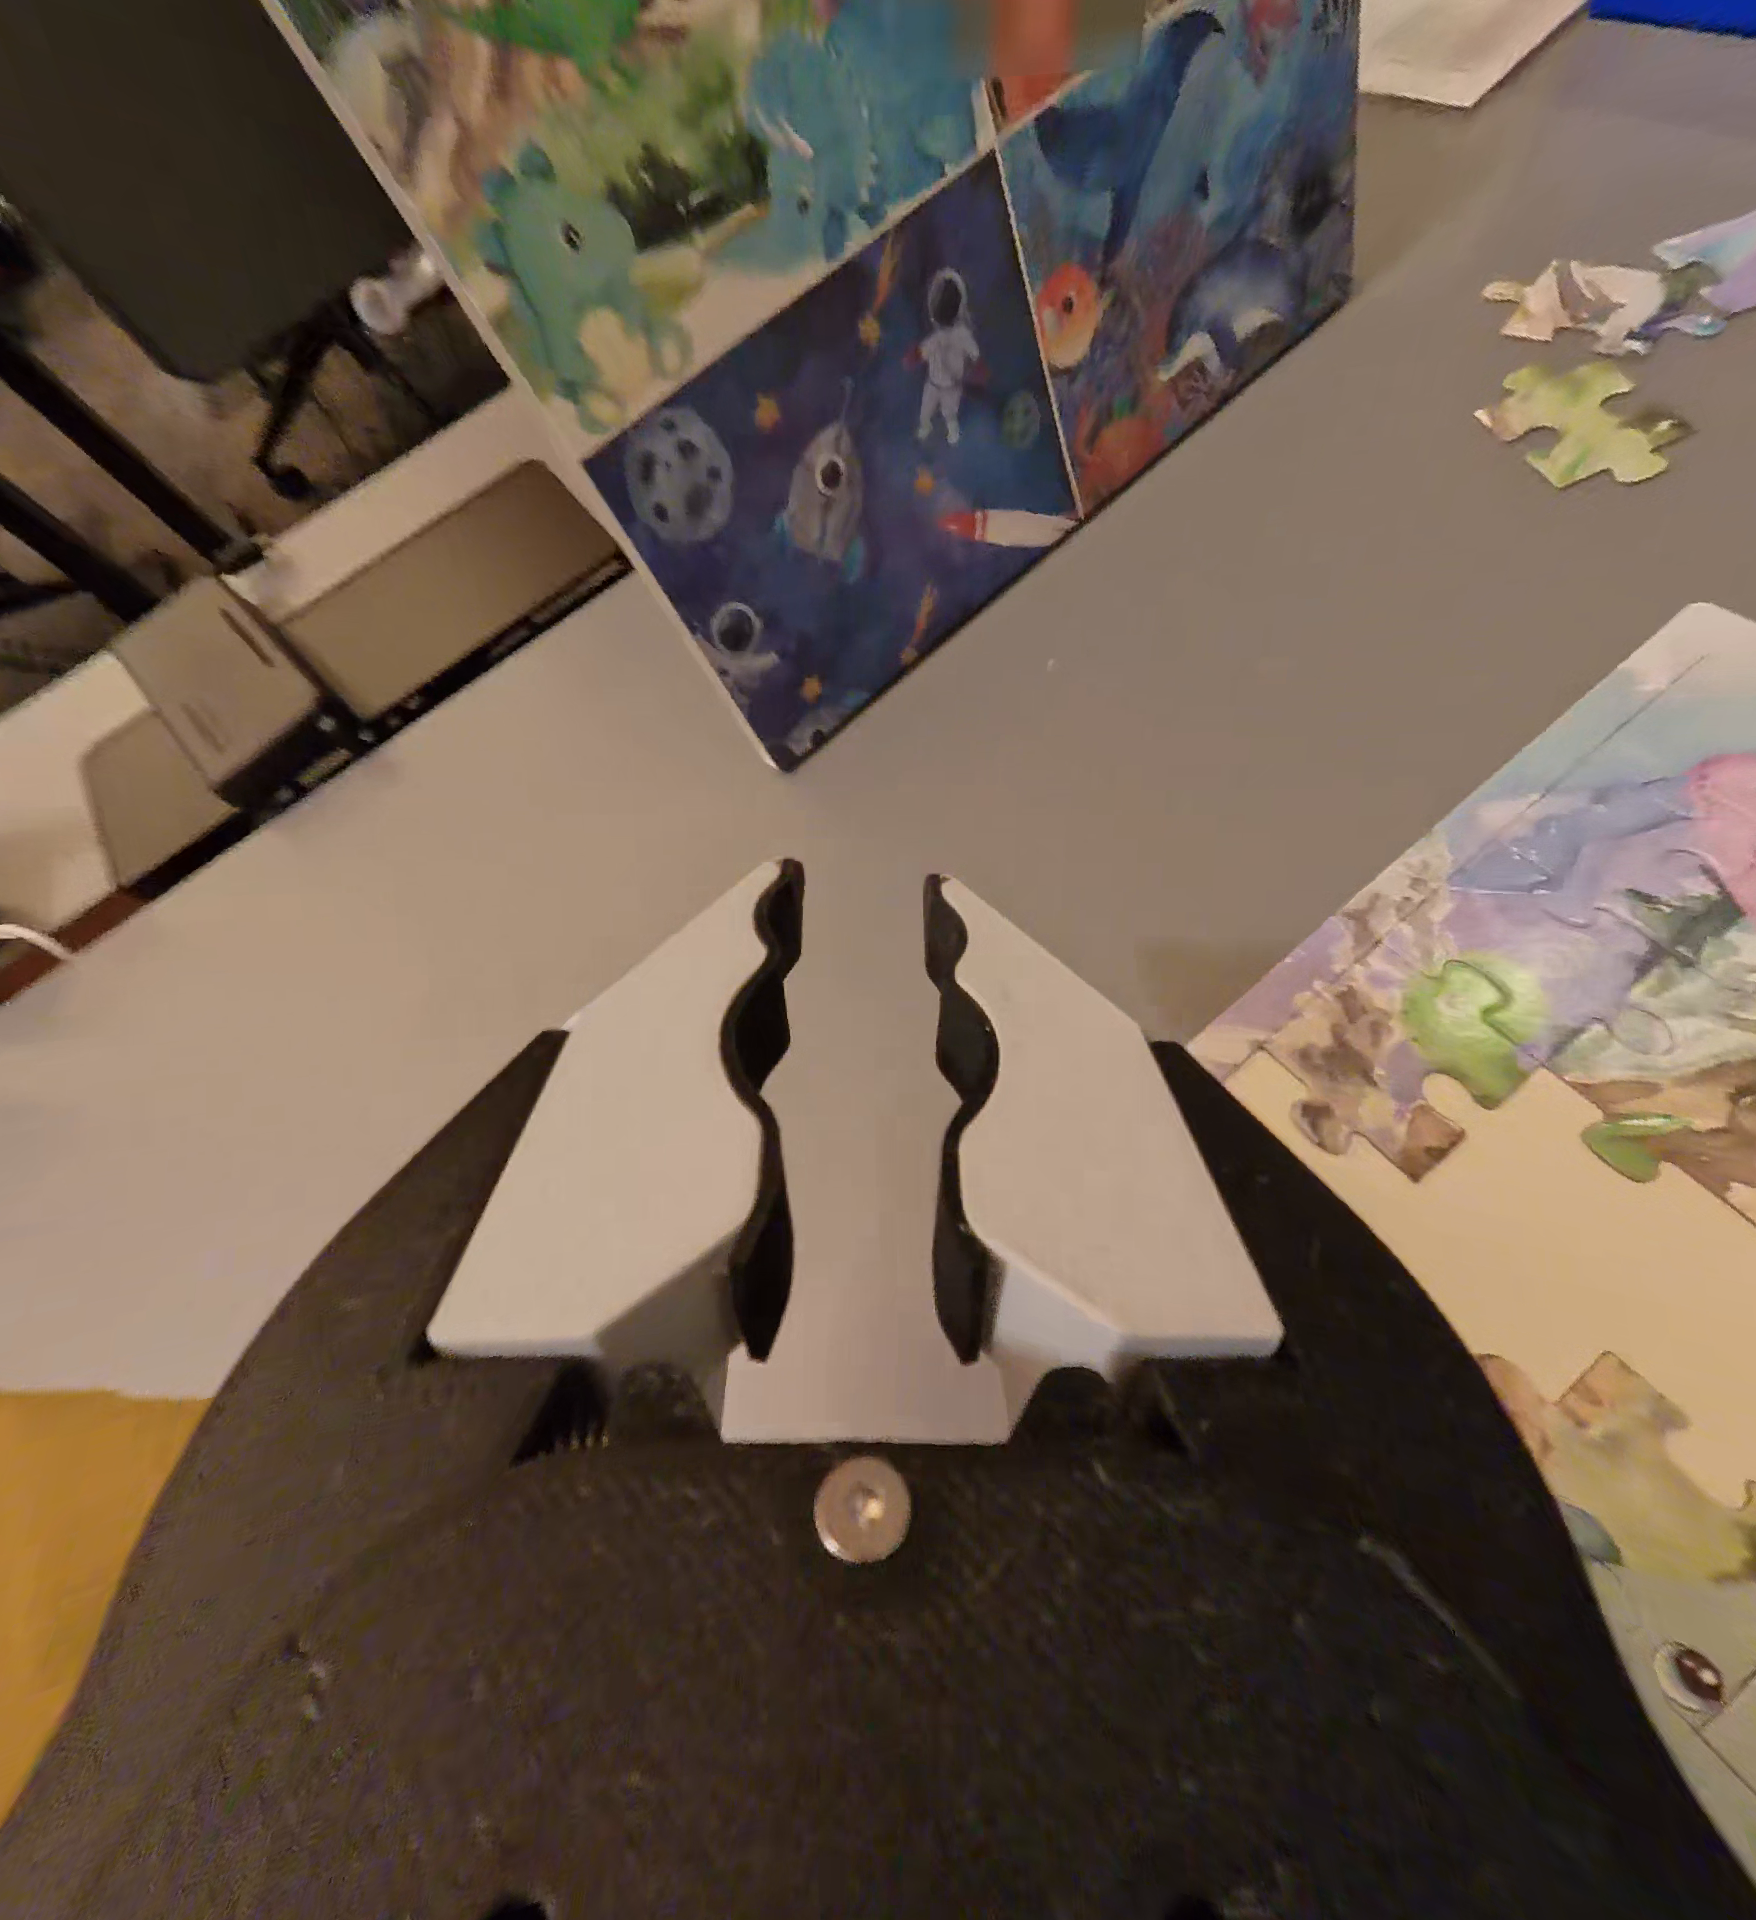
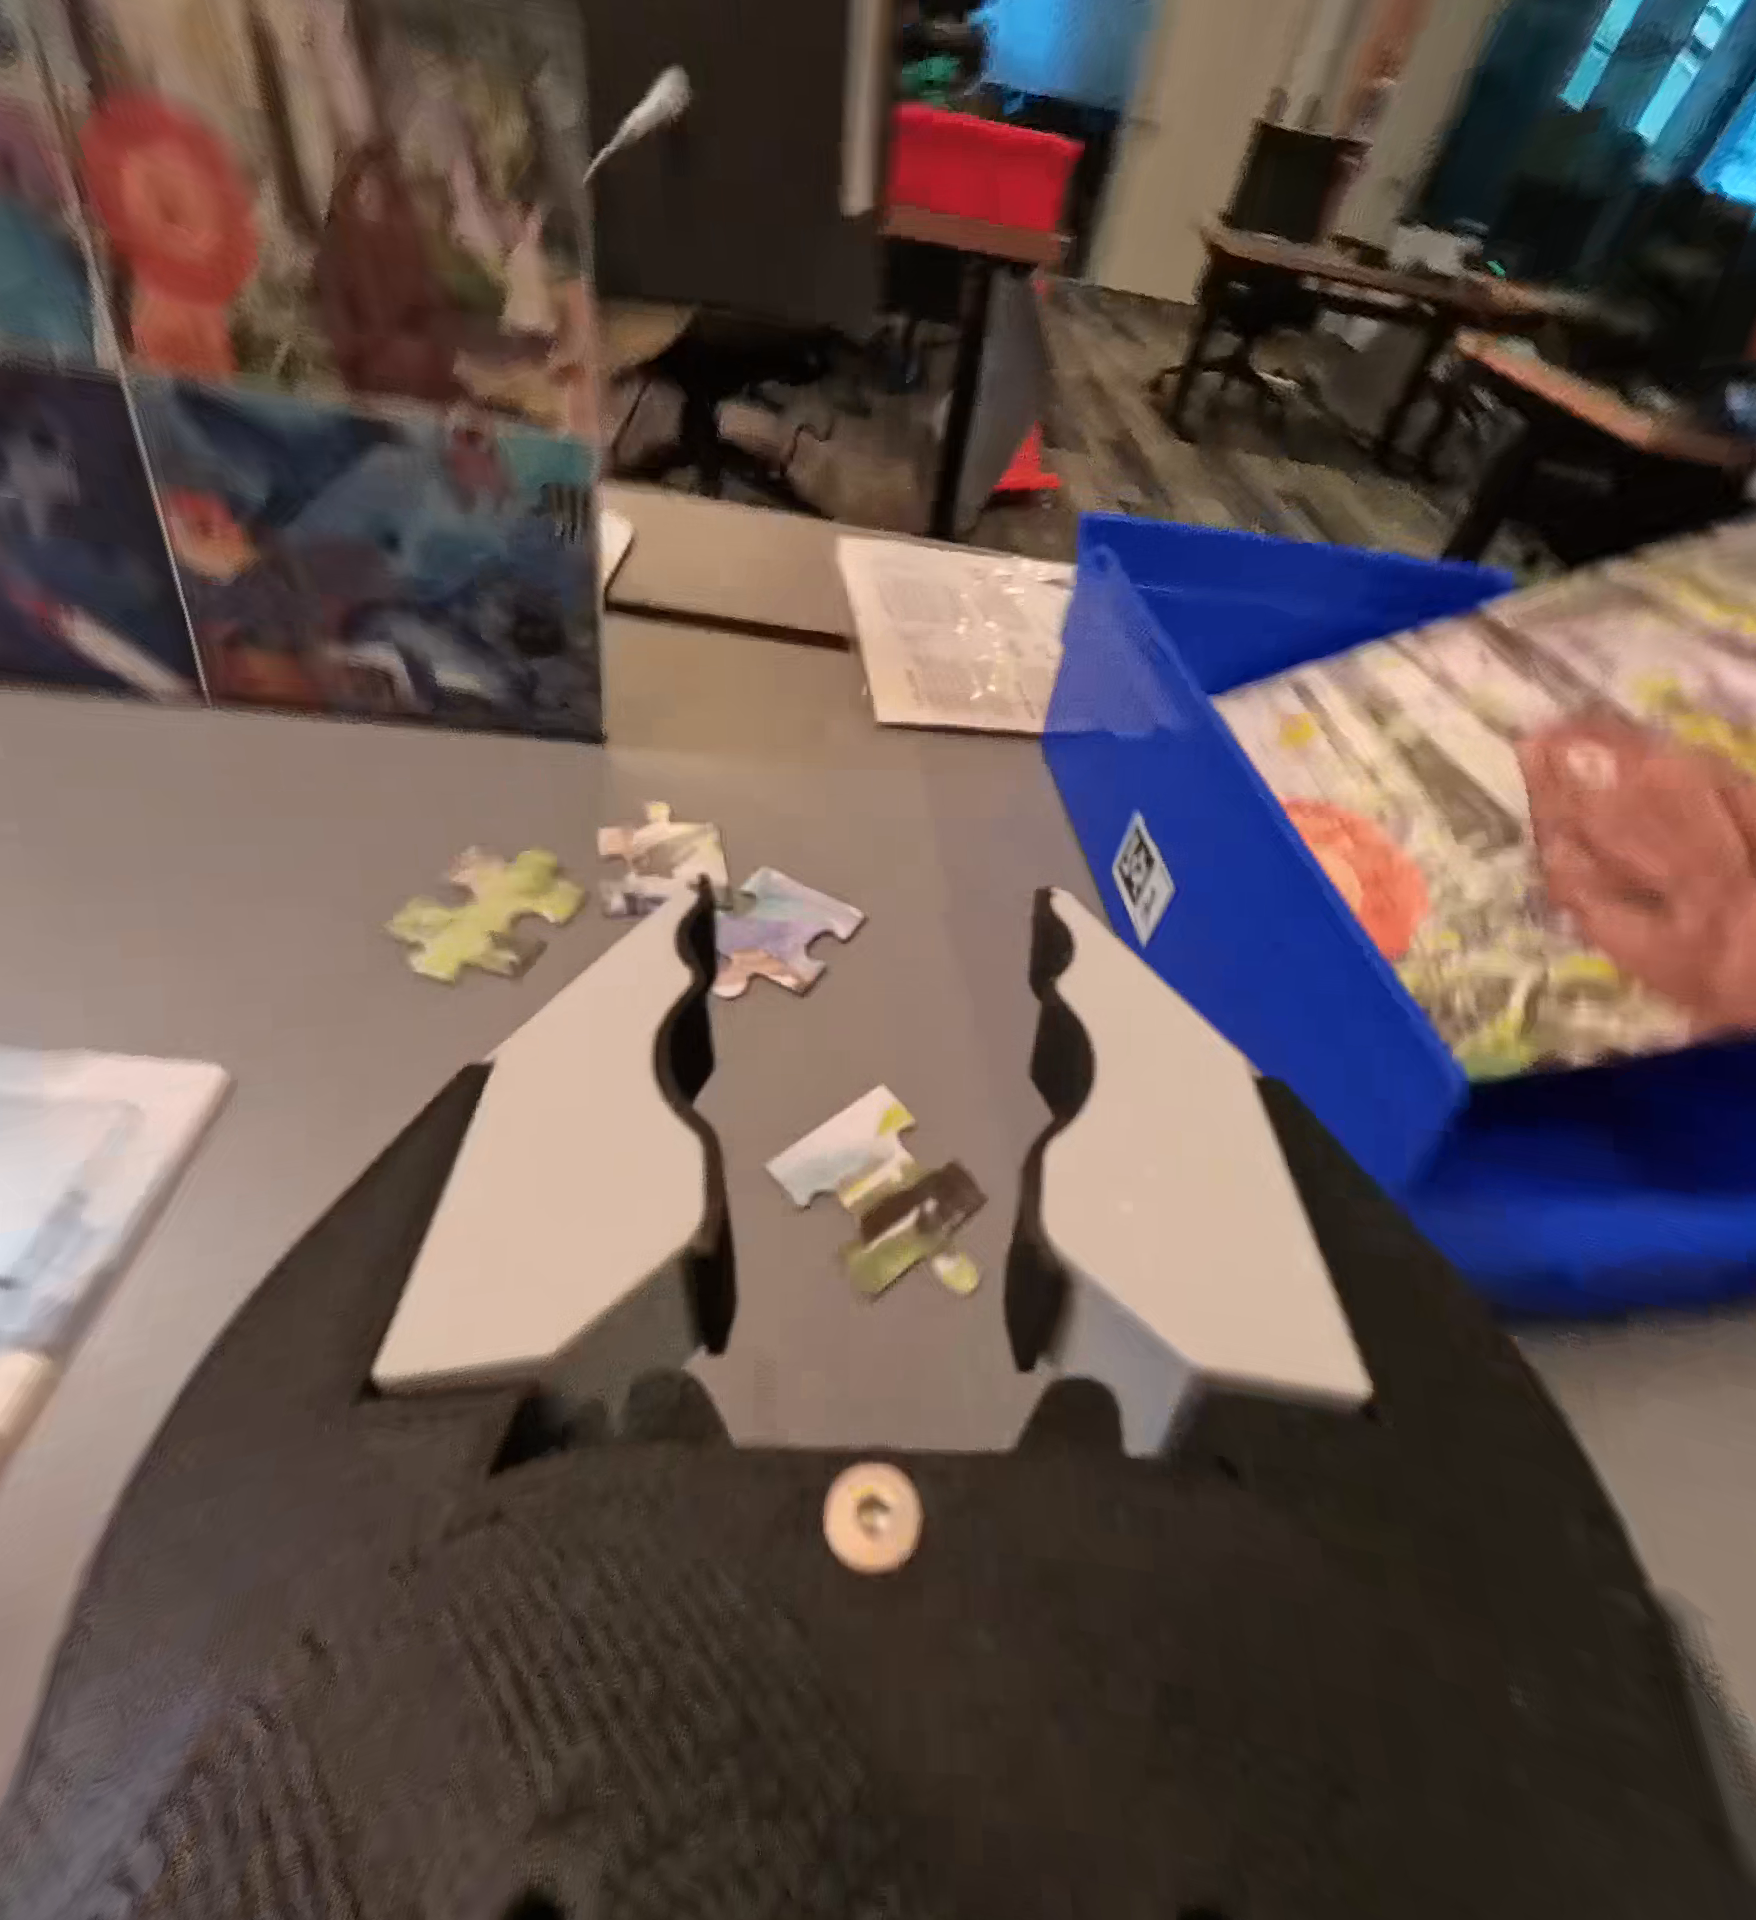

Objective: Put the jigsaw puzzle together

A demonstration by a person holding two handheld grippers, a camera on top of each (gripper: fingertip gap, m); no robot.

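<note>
The partly built dinosaur puzzle in its pale tray (image 1: 1539, 1039) lies at the right of the left wrist view; its corner shows at the left edge of the right wrist view (image 2: 43, 1164). My left gripper (image 1: 863, 883) is open and empty above bare grey table, left of the tray. My right gripper (image 2: 874, 904) is open and empty, hovering over loose pieces: a pale and dark piece (image 2: 879, 1190) lies between its fingers, a purple piece (image 2: 786, 935) near the left fingertip, a green piece (image 2: 484, 914) and a white piece (image 2: 661, 852) farther left. The loose pieces also show in the left wrist view (image 1: 1580, 421).
An upright picture box (image 1: 853, 312) with space and sea scenes stands at the back of the table. A blue bin (image 2: 1258, 883) holding a picture board sits right of my right gripper. A sheet of paper (image 2: 957, 623) lies behind it. The table edge runs at the left. Tip to tip, the grippers are about 40 centimeters apart.
</note>
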